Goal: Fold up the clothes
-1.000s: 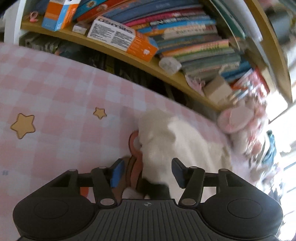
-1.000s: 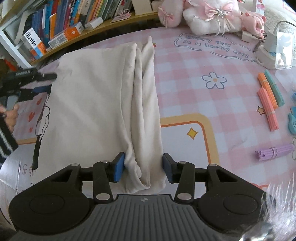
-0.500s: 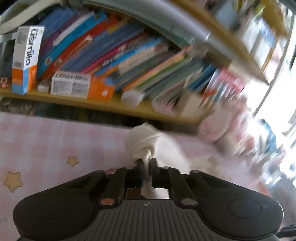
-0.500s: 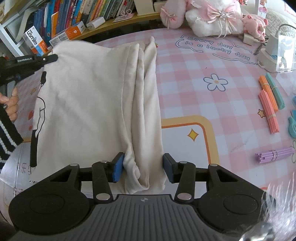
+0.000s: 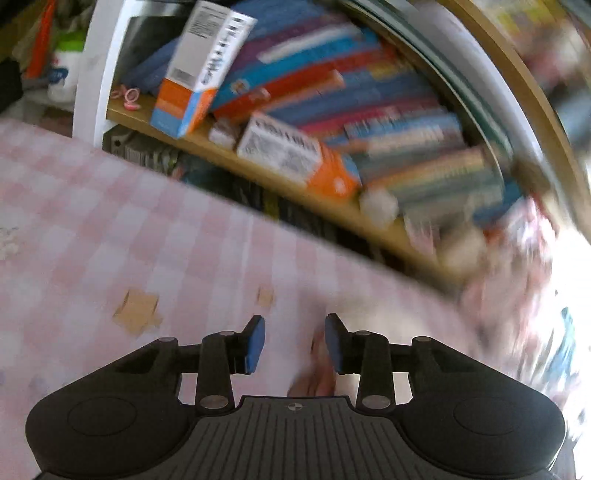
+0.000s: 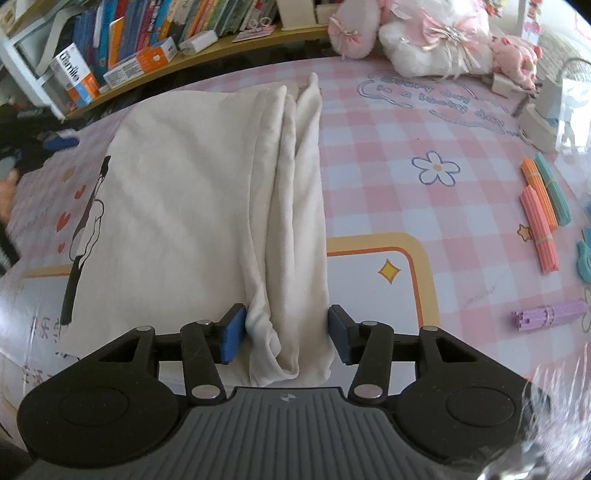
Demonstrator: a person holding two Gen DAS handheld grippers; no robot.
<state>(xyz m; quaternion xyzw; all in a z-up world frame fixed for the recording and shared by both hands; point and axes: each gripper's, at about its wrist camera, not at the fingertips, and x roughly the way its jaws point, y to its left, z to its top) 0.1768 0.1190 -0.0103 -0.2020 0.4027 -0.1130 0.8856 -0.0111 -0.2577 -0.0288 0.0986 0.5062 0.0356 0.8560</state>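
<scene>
- At the far edge of the table (image 6: 388, 192), a wooden bookshelf (image 6: 207, 70) holds a row of upright books (image 6: 155, 22); two orange-and-white boxes (image 6: 138, 62) and a small white box lie in front of them.
- On the pink checked tablecloth (image 5: 110, 240), a cream T-shirt (image 6: 192, 206) lies folded lengthwise, its black printed figure at the left edge and bunched pleats along the right.
- The right gripper (image 6: 286, 332) sits at the shirt's near hem, jaws apart and straddling the pleated edge. The blue pads stand just beside the cloth without squeezing it, and the jaws have just been opening.
- The left gripper (image 5: 294, 343) hangs over bare tablecloth left of the shirt, its jaws moderately apart with nothing between them. They have just been opening, after pinching the shirt's far corner half a second ago.
- That corner, lifted half a second ago, now lies flat again on the table.
- The left wrist view is blurred. A pale patch to the right of the pads may be the shirt, but I cannot tell.
- Plush toys (image 6: 428, 40) sit far right, and bundles of coloured sticks (image 6: 539, 221) lie at the right.
</scene>
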